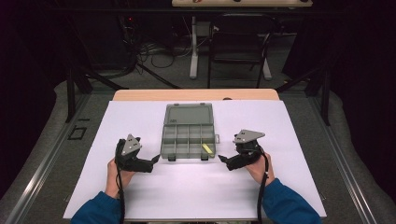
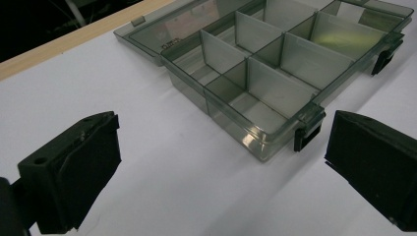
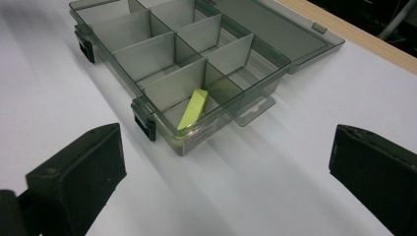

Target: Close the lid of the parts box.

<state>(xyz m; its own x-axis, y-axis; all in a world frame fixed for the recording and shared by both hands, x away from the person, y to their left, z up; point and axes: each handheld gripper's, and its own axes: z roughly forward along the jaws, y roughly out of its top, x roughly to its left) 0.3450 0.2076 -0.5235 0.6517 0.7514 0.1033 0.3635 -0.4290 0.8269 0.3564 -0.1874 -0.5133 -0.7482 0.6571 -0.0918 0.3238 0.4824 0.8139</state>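
Left claw (image 1: 156, 159) wide, empty, just beside the near-left corner of the compartment box (image 1: 188, 136). Right claw (image 1: 221, 158) wide, empty, near the box's near-right corner. Box sits mid-tabletop, clear lid (image 1: 188, 114) flipped flat away from the person, latches (image 2: 307, 137) undone. Yellow-green piece (image 3: 193, 109) leans in the near-right compartment; other cells look empty. Likely step: approach, nothing gripped yet. Next move probably calls for steadying the box and reaching the piece or lid. White tabletop (image 1: 140, 196), wood far edge, dark room, chair (image 1: 239, 46) and cables behind.
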